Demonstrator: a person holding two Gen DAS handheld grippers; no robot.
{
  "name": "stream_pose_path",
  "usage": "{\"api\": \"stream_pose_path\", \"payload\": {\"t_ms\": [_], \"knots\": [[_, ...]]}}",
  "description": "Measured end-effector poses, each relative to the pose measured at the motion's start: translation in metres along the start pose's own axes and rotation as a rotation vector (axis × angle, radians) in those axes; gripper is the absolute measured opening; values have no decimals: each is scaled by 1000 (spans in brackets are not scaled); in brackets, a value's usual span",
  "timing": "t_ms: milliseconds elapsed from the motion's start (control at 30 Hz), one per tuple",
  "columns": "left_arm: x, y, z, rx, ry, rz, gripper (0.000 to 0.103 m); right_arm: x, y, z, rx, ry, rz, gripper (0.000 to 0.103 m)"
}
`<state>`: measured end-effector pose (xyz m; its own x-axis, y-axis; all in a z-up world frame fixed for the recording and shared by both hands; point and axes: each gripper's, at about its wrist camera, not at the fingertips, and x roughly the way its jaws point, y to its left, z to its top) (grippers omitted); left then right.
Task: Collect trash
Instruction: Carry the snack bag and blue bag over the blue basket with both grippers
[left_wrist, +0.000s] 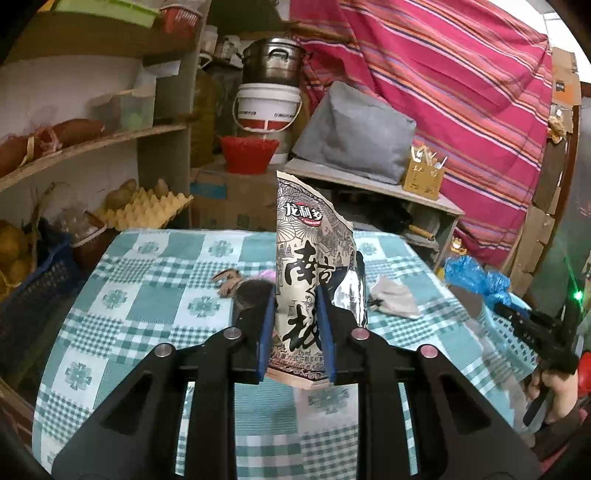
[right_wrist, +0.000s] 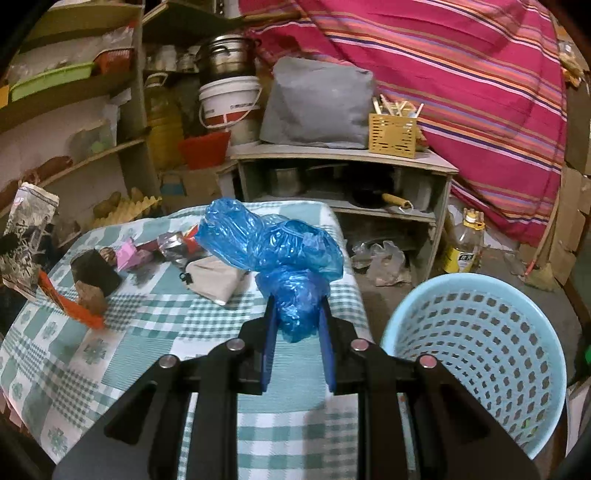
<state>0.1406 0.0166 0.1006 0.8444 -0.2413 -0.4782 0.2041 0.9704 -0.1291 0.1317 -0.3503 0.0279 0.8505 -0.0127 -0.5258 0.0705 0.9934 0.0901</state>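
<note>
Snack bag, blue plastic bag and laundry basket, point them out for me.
snack bag (left_wrist: 301, 258), left wrist view, printed front panel.
blue plastic bag (right_wrist: 273, 243), right wrist view, crumpled upper bulge.
laundry basket (right_wrist: 476, 280), right wrist view, far rim.

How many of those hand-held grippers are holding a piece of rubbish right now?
2. The left hand-held gripper grips an upright printed snack bag above the checked tablecloth; the right hand-held gripper grips a crumpled blue plastic bag beside the pale blue basket.

dim warm indoor light, strong fisheye bending at edges, dark vignette corners, slight motion blur.
</note>
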Motion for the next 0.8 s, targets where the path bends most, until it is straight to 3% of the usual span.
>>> {"api": "stream_pose_path", "payload": {"t_ms": [167,333,800], "knots": [[-15,-24,18,36,-42,-8,21,-8,-17,-2,23,-8,-8,22],[-15,-39,23,40,-31,-19,23,-13,-33,-4,54,-12,-9,22],[68,-106,-43,89,191,-129,24,-22,-53,-13,72,-4,-24,22]]}}
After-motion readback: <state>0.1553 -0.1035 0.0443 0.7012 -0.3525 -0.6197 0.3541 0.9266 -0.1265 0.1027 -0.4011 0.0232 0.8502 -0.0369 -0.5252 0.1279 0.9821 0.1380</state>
